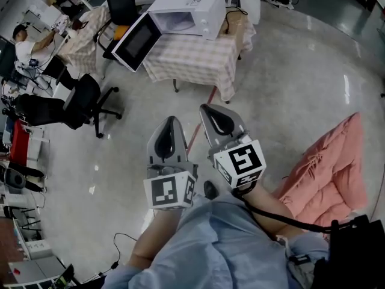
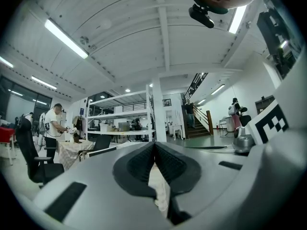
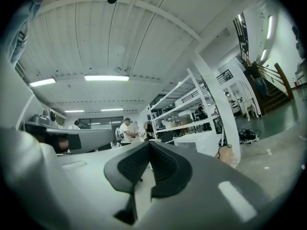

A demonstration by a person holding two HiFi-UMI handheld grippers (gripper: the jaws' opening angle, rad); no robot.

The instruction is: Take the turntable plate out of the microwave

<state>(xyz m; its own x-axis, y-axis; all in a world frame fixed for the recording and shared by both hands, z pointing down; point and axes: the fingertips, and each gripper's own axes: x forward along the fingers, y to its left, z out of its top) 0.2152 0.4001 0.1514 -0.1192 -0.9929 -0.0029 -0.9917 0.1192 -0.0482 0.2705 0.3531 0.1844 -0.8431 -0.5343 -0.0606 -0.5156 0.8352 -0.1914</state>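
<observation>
While the left gripper (image 1: 171, 123) and right gripper (image 1: 211, 112) are held level and side by side in front of the person, both sets of fingers are clenched on nothing. In the left gripper view the left fingers (image 2: 139, 164) meet at their tips, with only a narrow slit lower down through which pale cloth shows. In the right gripper view the right fingers (image 3: 165, 169) likewise press together at the tip.

Well ahead of both fingertips stands the white microwave (image 1: 187, 9) on a surface (image 1: 192, 62) covered with a checked cloth. Its door (image 1: 137, 41) hangs wide open, toward the left fingers' side. The cavity looks pale and lit, but it is too small to tell the plate inside. Neither gripper is near the microwave; bare floor (image 1: 283, 83) lies between it and the fingertips.

Off to the side of the left fingers stands a black chair (image 1: 78, 104). Beside the right fingers, lower and further out, lies a pink cushion (image 1: 331, 167).
</observation>
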